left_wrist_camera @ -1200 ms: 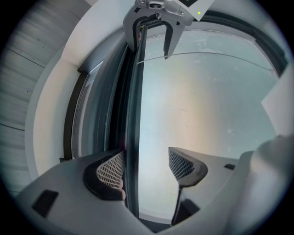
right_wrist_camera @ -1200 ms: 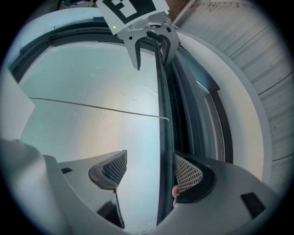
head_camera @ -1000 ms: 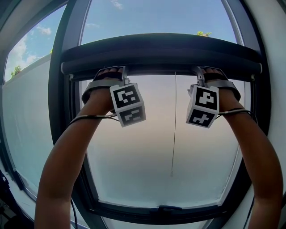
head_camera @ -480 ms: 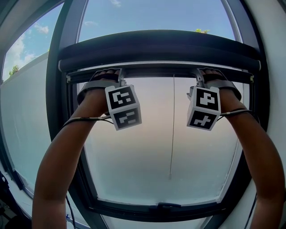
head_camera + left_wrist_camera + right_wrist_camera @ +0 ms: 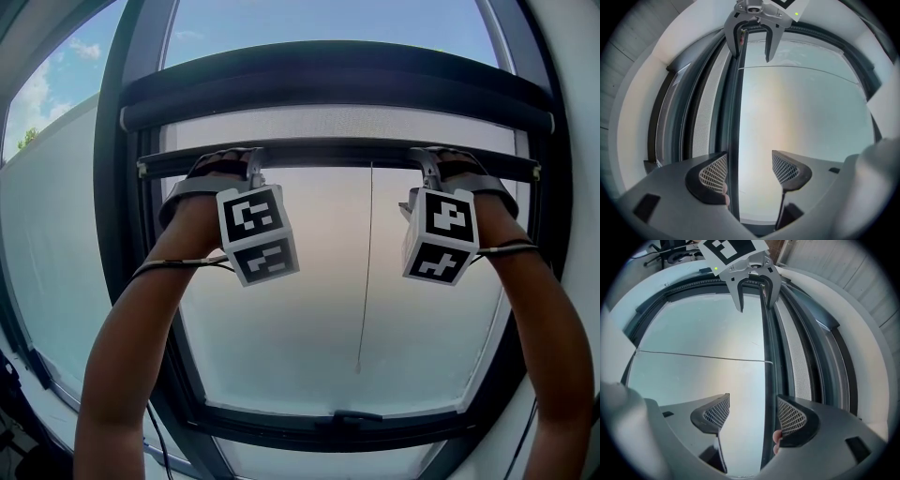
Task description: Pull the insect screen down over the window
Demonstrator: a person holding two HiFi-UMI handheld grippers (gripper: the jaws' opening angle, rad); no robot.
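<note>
I see the insect screen's dark, slim pull bar (image 5: 337, 153) lying horizontal under fine grey mesh (image 5: 356, 122). The left hand-held gripper (image 5: 749, 168) and right hand-held gripper (image 5: 753, 412) straddle it, both released.

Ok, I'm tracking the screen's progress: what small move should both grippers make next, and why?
Probably draw the left gripper and right gripper straight down together, level. The dark pull bar sits between both pairs of open jaws, only a narrow strip of grey mesh shows under the dark roller housing, and the glass pane below is uncovered.
</note>
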